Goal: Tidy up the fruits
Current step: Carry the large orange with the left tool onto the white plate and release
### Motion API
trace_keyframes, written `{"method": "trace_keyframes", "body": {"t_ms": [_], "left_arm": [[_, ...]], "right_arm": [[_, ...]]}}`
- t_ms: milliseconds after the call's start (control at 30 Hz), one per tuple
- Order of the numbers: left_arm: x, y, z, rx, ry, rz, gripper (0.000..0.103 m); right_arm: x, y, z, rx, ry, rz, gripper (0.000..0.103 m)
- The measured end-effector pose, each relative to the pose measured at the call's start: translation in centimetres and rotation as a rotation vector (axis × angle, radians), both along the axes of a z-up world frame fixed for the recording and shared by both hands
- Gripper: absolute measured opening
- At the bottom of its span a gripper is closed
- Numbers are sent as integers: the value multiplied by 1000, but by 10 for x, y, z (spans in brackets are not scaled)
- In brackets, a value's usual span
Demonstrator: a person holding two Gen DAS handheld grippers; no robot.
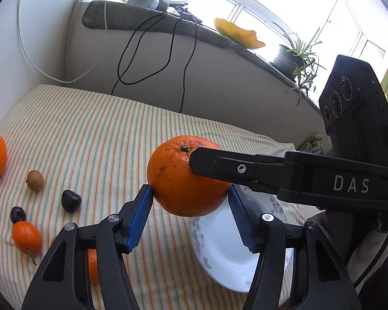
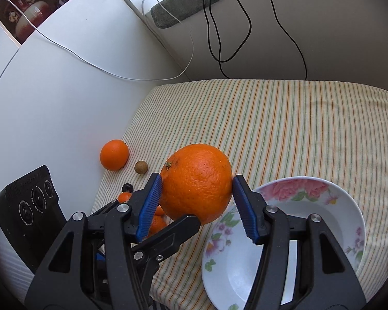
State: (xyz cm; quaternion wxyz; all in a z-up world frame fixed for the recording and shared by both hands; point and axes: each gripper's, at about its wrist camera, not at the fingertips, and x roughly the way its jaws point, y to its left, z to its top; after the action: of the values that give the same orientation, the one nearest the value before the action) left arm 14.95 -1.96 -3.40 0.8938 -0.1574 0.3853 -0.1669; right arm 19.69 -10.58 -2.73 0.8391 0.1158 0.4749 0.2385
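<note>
A large orange (image 1: 186, 178) hangs in the air above the striped cloth, near the floral white plate (image 1: 227, 263). My left gripper (image 1: 191, 193) has its blue pads on both sides of the orange. My right gripper (image 2: 196, 188) also clamps the same orange (image 2: 198, 180) from its own side, and one of its black fingers (image 1: 219, 165) crosses the left wrist view. The plate (image 2: 323, 222) lies empty at the lower right in the right wrist view. On the cloth lie another orange (image 2: 114, 154), a brown longan (image 1: 35, 180), dark cherries (image 1: 71, 200) and small kumquats (image 1: 27, 237).
The table is covered by a striped cloth (image 1: 95, 134) and stands in a corner against white walls. Black and white cables (image 1: 168, 59) hang down the back wall from a sill with a potted plant (image 1: 295, 56). The table's front edge runs below the plate (image 2: 178, 289).
</note>
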Motion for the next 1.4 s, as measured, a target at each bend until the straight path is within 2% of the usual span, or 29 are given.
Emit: {"method": "trace_keyframes", "body": {"t_ms": [333, 800, 1167, 1400], "left_arm": [[-7, -46, 2, 15, -5, -92, 60], [4, -87, -23, 69, 51, -165, 60], [6, -94, -24, 96, 63, -183, 59], [3, -98, -22, 115, 50, -191, 57]], "right_arm": [[-40, -47, 6, -4, -33, -71, 59], [-47, -98, -31, 54, 18, -163, 59], [-46, -101, -37, 36, 32, -160, 59], [-50, -101, -31, 16, 0, -160, 59]]}}
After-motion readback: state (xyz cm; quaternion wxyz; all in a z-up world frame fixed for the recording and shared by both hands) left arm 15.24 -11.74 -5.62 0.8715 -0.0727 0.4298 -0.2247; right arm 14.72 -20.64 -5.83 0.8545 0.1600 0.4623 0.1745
